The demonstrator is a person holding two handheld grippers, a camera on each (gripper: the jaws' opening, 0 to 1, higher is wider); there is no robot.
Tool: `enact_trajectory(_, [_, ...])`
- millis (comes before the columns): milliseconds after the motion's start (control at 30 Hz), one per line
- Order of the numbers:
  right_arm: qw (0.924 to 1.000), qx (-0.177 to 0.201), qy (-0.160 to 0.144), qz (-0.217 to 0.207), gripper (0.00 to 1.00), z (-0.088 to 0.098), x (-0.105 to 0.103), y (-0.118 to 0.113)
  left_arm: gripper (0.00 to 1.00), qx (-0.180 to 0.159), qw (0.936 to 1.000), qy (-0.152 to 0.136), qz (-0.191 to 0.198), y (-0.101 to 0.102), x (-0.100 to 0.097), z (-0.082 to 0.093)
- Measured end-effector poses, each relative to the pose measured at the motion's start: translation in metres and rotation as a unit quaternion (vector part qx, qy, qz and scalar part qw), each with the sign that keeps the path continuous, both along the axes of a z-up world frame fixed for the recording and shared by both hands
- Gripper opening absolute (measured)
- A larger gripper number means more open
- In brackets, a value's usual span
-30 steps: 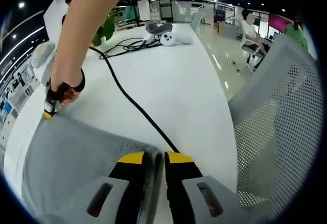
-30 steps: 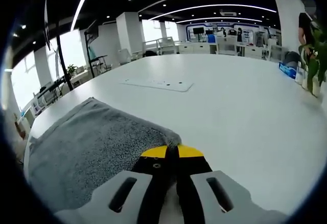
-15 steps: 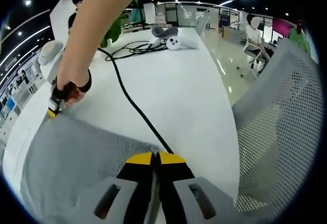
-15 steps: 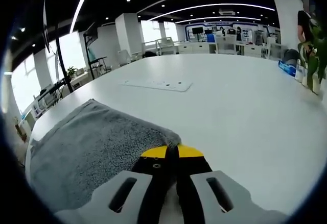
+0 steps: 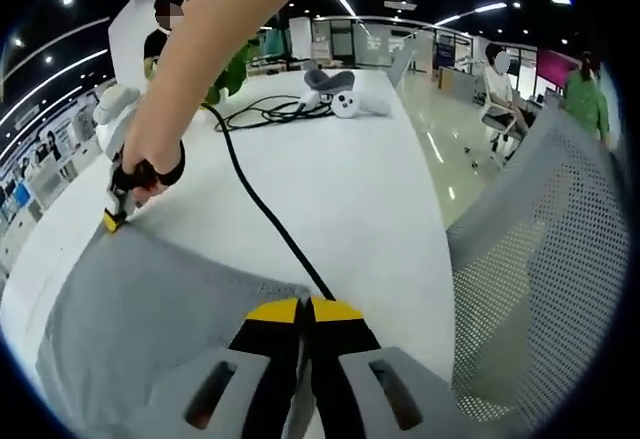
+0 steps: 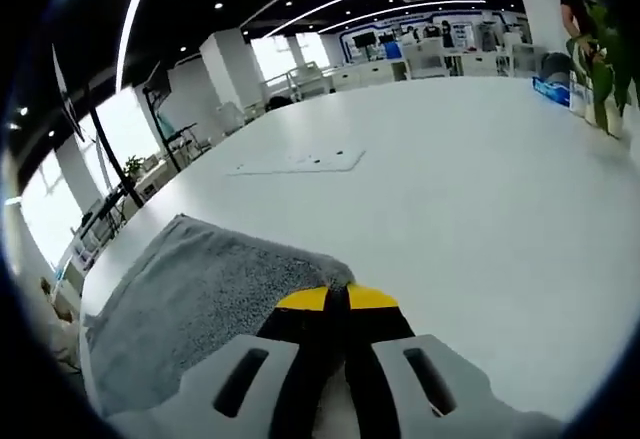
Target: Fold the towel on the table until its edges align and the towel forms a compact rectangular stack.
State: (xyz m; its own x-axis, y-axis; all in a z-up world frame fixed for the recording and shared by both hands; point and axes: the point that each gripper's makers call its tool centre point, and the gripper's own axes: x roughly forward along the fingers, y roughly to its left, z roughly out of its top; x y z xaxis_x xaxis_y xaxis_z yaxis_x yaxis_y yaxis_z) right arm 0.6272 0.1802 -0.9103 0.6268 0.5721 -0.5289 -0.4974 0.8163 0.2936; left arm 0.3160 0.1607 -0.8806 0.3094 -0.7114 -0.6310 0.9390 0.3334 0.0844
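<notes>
Both grippers, left [image 5: 302,309] and right [image 6: 337,297], have fingers closed on towel [image 5: 150,309] corners; folding appears barely begun.

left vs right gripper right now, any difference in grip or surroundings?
The left gripper pinches the towel corner beside a black cable; the right gripper pinches a corner with bare table ahead. A mesh chair flanks the left gripper; none flanks the right. Both are shut on the towel, yellow-tipped.

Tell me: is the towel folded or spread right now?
Spread, one layer: the towel lies flat on the table, both grippers shut on corners; no fold shows.
</notes>
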Motion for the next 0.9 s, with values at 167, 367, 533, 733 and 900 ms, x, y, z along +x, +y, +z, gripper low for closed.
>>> enact_trajectory(167, [0.9999, 0.003, -0.005, 0.008, 0.02, 0.018, -0.010, 0.004, 0.02, -0.016, 0.9998, 0.002, 0.013, 0.004, 0.001, 0.009])
enact_trajectory(367, [0.9999, 0.006, -0.004, 0.012, 0.02, 0.035, -0.017, 0.010, 0.02, -0.033, 0.9989, -0.003, 0.033, 0.012, 0.008, 0.020])
enact_trajectory(533, [0.9998, 0.007, -0.011, 0.018, 0.02, 0.049, -0.021, 0.016, 0.02, -0.047, 0.9977, -0.011, 0.047, 0.020, 0.010, 0.033])
enact_trajectory(733, [0.9997, 0.016, -0.012, 0.015, 0.02, 0.062, -0.021, 0.024, 0.02, -0.059, 0.9961, -0.014, 0.063, 0.027, 0.007, 0.041])
enact_trajectory(900, [0.9995, 0.021, -0.015, 0.018, 0.02, 0.076, -0.018, 0.036, 0.02, -0.073, 0.9940, -0.015, 0.080, 0.035, 0.005, 0.050])
